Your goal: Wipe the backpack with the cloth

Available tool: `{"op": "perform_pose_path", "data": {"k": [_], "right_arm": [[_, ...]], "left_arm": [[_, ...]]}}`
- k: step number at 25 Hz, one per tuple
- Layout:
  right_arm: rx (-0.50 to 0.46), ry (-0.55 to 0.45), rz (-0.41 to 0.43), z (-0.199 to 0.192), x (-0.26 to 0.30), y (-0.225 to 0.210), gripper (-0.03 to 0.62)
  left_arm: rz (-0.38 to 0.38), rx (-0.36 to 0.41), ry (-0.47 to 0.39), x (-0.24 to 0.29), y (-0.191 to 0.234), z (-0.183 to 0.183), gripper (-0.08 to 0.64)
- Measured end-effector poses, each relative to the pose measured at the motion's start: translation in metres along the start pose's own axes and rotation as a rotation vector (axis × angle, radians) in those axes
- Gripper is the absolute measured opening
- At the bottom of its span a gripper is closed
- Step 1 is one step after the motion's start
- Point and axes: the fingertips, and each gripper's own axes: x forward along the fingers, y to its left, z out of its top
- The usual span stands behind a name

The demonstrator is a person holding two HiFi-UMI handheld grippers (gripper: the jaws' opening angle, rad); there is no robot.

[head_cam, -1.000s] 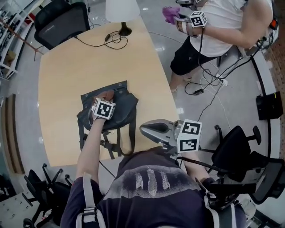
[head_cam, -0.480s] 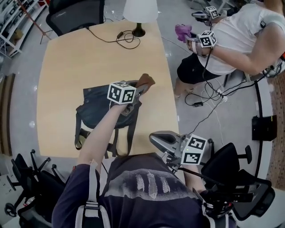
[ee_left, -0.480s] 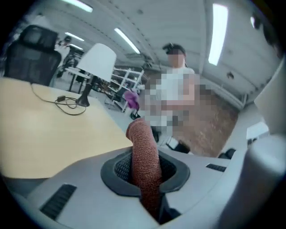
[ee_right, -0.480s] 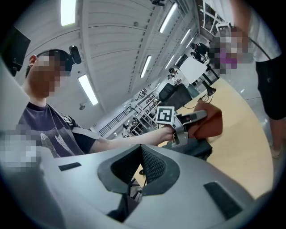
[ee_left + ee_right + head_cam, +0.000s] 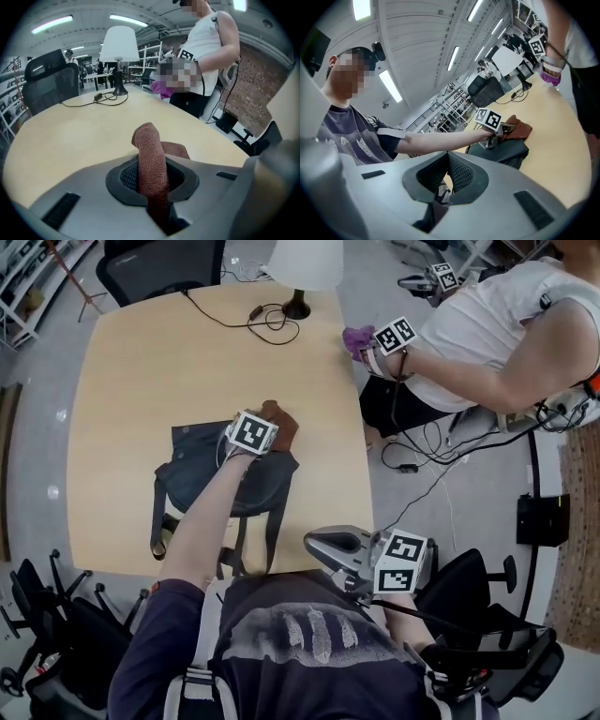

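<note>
**Q:** Where's the backpack (image 5: 220, 479) sitting, and is the cloth on it yet?

**A:** The dark backpack lies flat on the table (image 5: 131, 352), close to the wearer's edge, with its straps trailing toward that edge. Its long axis runs from the far side back toward the person. The brown cloth (image 5: 279, 425) is at the bag's far right corner. I can't tell if it's pressing down or just over it.

**Q:** Who's got the cloth?

**A:** The left gripper (image 5: 267, 430). Its jaws are clamped on a fold of the cloth, which sticks out past the tips. The right gripper (image 5: 328, 542) hangs off the table's near edge by the person's body, jaws only a crack apart with nothing in them.

**Q:** So which way does the wipe go?

**A:** My guess is that nearly all the bag lies back and left of the cloth, so drag it toward the person along the bag's length. Left is way nearer.
</note>
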Motion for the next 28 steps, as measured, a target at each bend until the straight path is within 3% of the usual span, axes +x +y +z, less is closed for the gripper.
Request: {"op": "perform_pose_path", "data": {"k": [4,6,15,19,25,28], "right_arm": [[0.004,0.015,-0.016,0.003,0.008,-0.002,0.002],[-0.009,0.032,-0.017,0.004,0.016,-0.001,0.002],[-0.027,0.056,-0.027,0.002,0.037,0.004,0.002],[-0.029,0.06,-0.023,0.001,0.047,0.009,0.002],[-0.04,0.06,-0.033,0.0,0.068,0.017,0.002],[-0.034,0.053,-0.04,-0.002,0.076,0.019,0.002]], "left_arm": [[0.018,0.166,0.072,0.002,0.011,-0.017,0.055],[0.043,0.207,0.106,-0.003,0.027,-0.028,0.055],[0.201,0.146,0.134,-0.061,0.142,-0.091,0.055],[0.241,0.17,0.141,-0.084,0.167,-0.117,0.055],[0.272,0.147,0.126,-0.107,0.201,-0.137,0.055],[0.324,0.123,0.113,-0.129,0.224,-0.145,0.055]]}}
